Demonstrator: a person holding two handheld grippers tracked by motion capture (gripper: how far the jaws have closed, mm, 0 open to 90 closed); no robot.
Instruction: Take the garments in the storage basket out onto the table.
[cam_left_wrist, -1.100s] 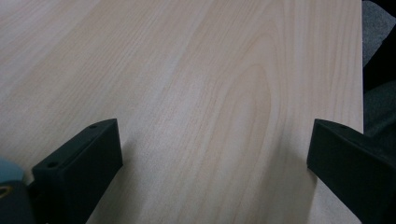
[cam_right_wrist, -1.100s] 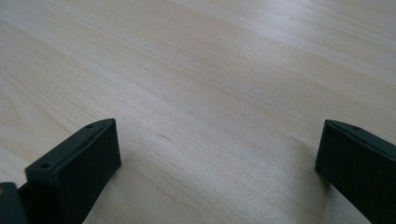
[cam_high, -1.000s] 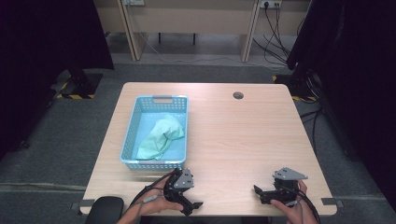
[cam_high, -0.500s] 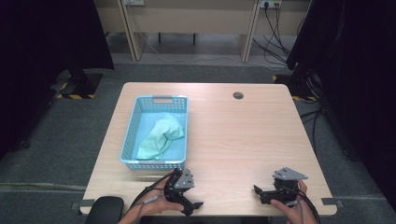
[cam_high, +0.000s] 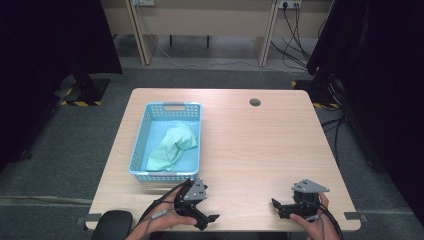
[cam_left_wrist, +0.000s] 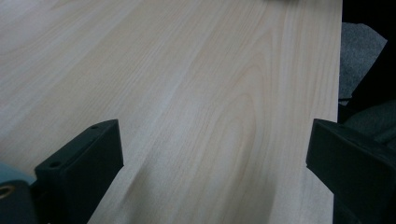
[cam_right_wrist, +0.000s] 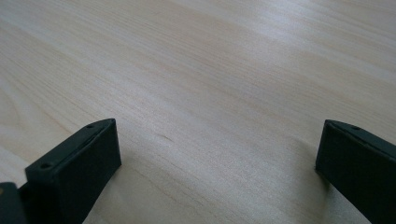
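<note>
Left: a blue basket (cam_high: 141, 145) on the table (cam_high: 260, 150) holds a crumpled green cloth (cam_high: 172, 146). Near edge — left gripper (cam_high: 209, 221), jaws spread, empty, just beside the basket's near rim; right gripper (cam_high: 276, 206), likewise released, well apart. Risk: reaching over the near rim could snag it, or a jaw could catch the mesh wall — dragging the basket.

Qty showing: 1 desk (cam_high: 250, 150), carrying 1 blue basket (cam_high: 141, 150) w/ 1 green cloth (cam_high: 172, 146) lying inside; 2 grippers resting: left gripper (cam_high: 209, 221), right gripper (cam_high: 278, 209).
</note>
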